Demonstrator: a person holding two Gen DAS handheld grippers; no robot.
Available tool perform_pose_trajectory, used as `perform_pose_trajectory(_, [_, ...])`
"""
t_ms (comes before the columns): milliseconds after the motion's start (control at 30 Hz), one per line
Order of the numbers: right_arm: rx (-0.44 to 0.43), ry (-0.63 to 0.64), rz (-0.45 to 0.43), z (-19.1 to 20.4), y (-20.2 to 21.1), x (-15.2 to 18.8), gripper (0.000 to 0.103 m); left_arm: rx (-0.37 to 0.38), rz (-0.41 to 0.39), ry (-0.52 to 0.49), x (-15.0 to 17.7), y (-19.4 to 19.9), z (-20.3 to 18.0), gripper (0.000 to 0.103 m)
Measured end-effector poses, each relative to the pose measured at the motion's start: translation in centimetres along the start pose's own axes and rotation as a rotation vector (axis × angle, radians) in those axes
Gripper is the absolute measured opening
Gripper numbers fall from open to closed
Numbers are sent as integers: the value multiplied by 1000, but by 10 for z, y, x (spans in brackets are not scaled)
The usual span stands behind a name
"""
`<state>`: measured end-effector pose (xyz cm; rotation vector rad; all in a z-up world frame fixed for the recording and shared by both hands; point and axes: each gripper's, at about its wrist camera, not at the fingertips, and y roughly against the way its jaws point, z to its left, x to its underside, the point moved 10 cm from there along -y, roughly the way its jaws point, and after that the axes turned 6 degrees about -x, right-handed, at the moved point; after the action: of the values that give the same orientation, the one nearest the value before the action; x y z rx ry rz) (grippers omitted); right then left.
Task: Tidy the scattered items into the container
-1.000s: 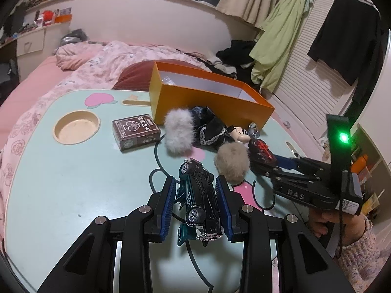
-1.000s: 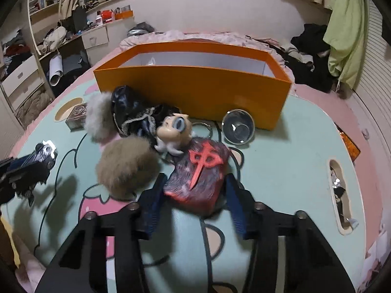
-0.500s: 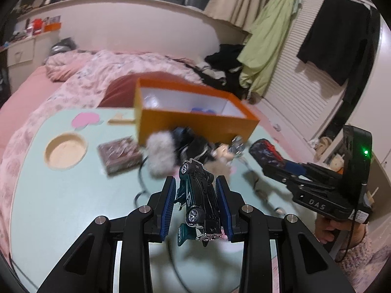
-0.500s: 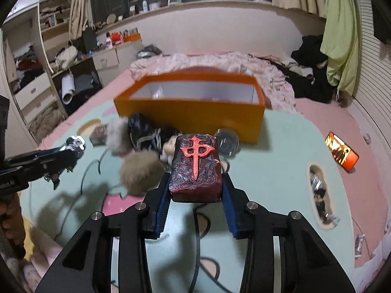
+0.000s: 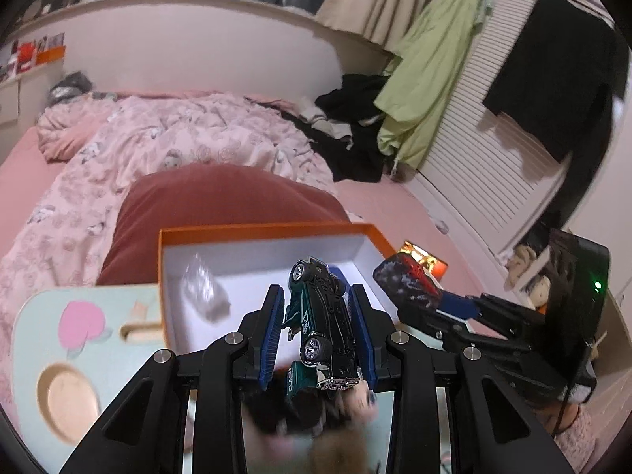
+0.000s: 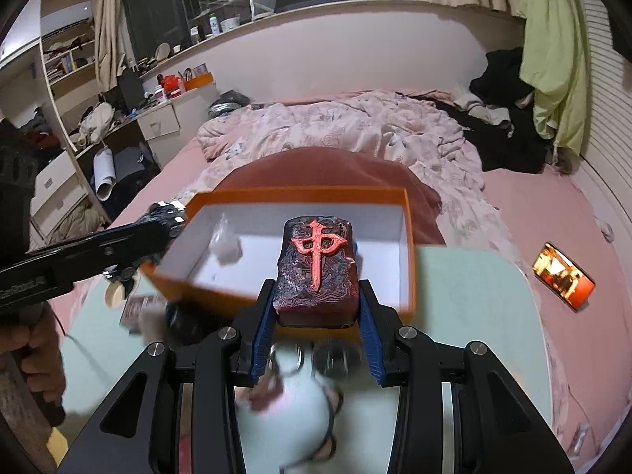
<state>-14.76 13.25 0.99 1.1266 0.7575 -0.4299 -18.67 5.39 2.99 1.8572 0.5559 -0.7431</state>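
I hold the left gripper (image 5: 319, 326) clamped on a dark green toy car (image 5: 322, 326), nose pointing away, pinched across its body so the wheels hang free. The right gripper (image 6: 316, 304) is clamped on a dark block with a red character (image 6: 318, 266), face up, gripped by its flat sides for a steady carry. Both loads sit above the near edge of the open orange box (image 6: 409, 245), whose white floor holds one small clear wrapper (image 5: 203, 290). I judge release over the box comes next. Other clutter, blurred, lies on the pale green table (image 6: 474, 288) below.
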Motion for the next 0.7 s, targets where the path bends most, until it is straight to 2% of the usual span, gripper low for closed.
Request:
perform_pose_trajectory(167, [4,-19,35,-5,-29,-16,40,-66,51,17,-6,-39,17,32])
perform_pose_trajectory(300, [19,-22,63,-8,-52,-23,41,-62,83,69,-7,-58,28,32])
perform_pose_trajectory(367, [-12,-38,80,-8,-61,-25,41,-59,71,94,-10,-60,32,33])
perform_pose_trajectory(467, [-53,-65,77,-3,-67,-30,42,-36,25,115,-17,-48,33,41])
perform_pose_trajectory(533, [-63,-83,51,-3,-62,-33,48,-38,-5,108,-19,-35,33,44])
perform_pose_trajectory(567, [-73,-92,27,-3,-56,-34,54,-46,-14,103,-19,-28,34,45])
perform_pose_trajectory(633, [-70,-94,-13,-2,-43,-35,56,-76,-28,89,-15,-11,36,62])
perform_pose_trajectory(700, [-50,-77,-30,0,-32,-32,56,-99,-37,66,-8,3,37,66])
